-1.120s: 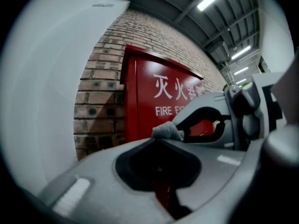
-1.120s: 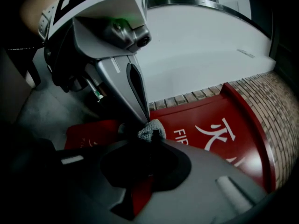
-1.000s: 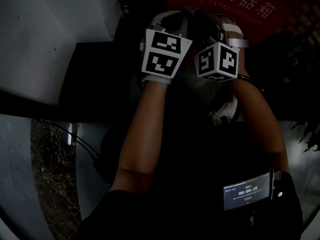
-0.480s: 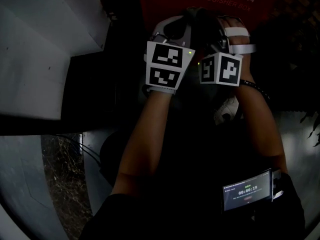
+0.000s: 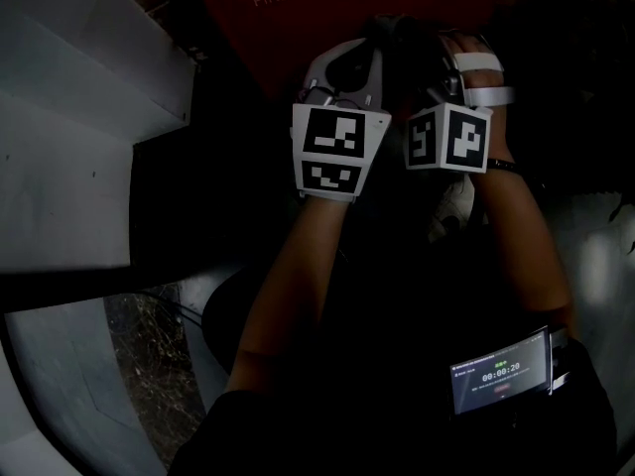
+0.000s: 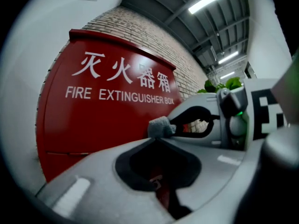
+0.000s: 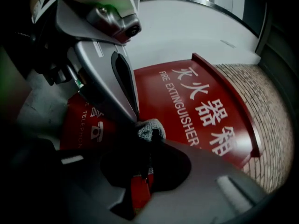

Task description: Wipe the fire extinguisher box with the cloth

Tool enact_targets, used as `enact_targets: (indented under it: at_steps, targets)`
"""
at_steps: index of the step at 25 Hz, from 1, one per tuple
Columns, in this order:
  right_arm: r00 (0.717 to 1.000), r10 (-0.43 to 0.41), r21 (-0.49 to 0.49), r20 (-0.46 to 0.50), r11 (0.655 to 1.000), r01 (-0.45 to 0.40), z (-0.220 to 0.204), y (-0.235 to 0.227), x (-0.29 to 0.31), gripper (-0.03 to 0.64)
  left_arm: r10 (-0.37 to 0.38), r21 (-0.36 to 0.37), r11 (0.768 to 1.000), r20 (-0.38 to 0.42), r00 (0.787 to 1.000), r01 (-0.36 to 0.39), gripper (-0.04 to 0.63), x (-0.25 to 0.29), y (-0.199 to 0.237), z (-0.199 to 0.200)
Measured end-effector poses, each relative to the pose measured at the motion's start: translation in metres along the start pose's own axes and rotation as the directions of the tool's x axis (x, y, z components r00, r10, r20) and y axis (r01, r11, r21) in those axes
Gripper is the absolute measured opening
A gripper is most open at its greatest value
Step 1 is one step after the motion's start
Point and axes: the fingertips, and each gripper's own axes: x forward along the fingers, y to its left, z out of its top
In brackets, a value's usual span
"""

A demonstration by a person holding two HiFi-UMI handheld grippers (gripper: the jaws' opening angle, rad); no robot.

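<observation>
Left hand-held gripper (image 6: 158,135), right hand-held gripper (image 7: 148,136), both pinching cloth (image 6: 161,126), fire extinguisher box (image 6: 103,125)

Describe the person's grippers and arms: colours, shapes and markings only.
The left gripper and right gripper have smooth grey shells with dark cut-outs by the jaws. Each carries a white cube with black square markers (left cube, right cube). White straps cross the right hand; a dark band circles that wrist. Forearms are bare below short dark sleeves.
</observation>
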Motion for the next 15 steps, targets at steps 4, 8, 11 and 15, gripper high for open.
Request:
enact_targets:
  at_steps: [4,8,11,15]
  targets:
    - [0.999,0.011,0.058,-0.033,0.998,-0.009,-0.025,0.0,-0.006,0.032,-0.028,0.002,1.0,0.008,1.0,0.028,0.003,0.011,-0.014,0.001]
    - [0.998,0.02,0.093,-0.059,0.996,-0.014,-0.042,-0.005,-0.011,0.033,-0.066,0.003,0.998,0.0,0.998,0.066,0.003,0.017,-0.032,-0.002]
    - [0.997,0.021,0.111,-0.076,0.994,-0.013,-0.053,-0.009,-0.015,0.034,-0.089,-0.003,0.996,-0.006,0.996,0.089,0.003,0.017,-0.041,-0.005]
    - [0.994,0.018,0.139,-0.106,0.99,-0.003,-0.066,-0.014,-0.018,0.034,-0.087,-0.023,0.996,-0.004,0.996,0.087,0.003,0.015,-0.038,-0.007]
